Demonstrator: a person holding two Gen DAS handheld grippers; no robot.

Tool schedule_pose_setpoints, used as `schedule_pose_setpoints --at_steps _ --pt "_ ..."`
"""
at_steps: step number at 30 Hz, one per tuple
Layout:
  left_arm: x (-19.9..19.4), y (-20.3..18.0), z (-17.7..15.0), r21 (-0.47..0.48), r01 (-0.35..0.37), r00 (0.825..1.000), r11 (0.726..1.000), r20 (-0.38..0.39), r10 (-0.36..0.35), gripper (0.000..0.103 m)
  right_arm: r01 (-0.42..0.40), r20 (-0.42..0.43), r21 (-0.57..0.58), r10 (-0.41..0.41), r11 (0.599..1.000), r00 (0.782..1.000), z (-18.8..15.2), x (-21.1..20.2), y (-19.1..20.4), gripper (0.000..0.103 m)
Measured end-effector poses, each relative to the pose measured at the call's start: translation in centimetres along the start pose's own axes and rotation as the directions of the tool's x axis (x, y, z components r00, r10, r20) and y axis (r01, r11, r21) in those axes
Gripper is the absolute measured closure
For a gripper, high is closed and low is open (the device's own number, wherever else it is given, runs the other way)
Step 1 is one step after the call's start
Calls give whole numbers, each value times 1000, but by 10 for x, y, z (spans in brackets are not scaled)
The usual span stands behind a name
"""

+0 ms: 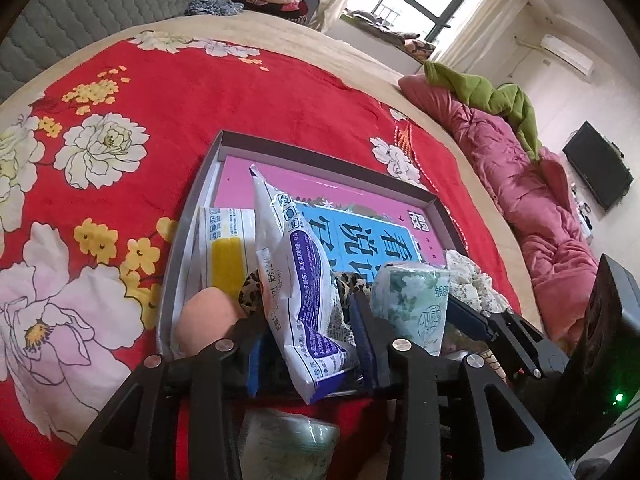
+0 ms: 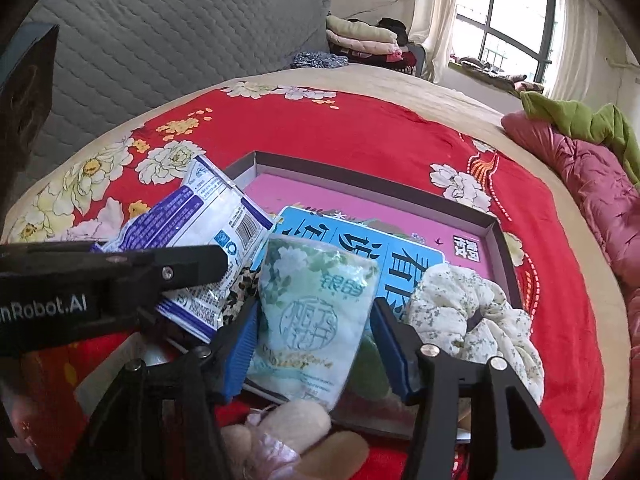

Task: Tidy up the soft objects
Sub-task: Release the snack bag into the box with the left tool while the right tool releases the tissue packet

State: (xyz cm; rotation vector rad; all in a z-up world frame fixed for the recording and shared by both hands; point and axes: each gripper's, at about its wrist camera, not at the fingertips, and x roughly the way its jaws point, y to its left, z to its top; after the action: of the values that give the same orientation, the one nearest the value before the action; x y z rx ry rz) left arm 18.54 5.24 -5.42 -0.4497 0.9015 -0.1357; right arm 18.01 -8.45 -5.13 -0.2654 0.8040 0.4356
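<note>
A shallow grey tray [image 1: 320,156] [image 2: 360,168] lies on the bed with a pink and blue book in it. My left gripper [image 1: 310,354] is open around an upright white and blue pack [image 1: 300,292] [image 2: 200,216], with a slight gap at the left pad. My right gripper [image 2: 318,352] is open around a green flowered tissue pack [image 2: 316,312] [image 1: 412,304]; its right pad stands clear. In the tray lie a cream flowered scrunchie [image 2: 460,312], leopard-print cloth [image 1: 250,288], a peach soft ball [image 1: 204,320] and a white and yellow pack [image 1: 226,248].
The red flowered blanket [image 1: 200,100] covers the bed. A grey quilted headboard [image 2: 180,32] stands behind it. A pink duvet [image 1: 540,200] with a green cloth lies along the right side. A second green pack [image 1: 288,440] and a beige plush [image 2: 280,428] sit nearest me.
</note>
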Motion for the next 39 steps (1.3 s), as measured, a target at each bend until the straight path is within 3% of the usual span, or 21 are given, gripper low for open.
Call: schedule_pose_setpoints --at_steps 4,12,16,39 --pt "-3 1 1 -2 -3 1000 1000 4 3 58 16 -2 -13 -16 1000 1000 -1 -2 1 41" --pt "-8 2 2 7 -20 1000 1000 12 20 56 25 21 -4 -25 1000 999 -3 -14 -1 41" --pt "-12 3 3 10 -34 999 999 25 34 49 29 36 -4 -29 1000 999 -3 -22 -1 40" --pt "-22 0 2 36 -61 998 997 35 60 48 68 65 61 -72 996 995 -9 -46 -18 40"
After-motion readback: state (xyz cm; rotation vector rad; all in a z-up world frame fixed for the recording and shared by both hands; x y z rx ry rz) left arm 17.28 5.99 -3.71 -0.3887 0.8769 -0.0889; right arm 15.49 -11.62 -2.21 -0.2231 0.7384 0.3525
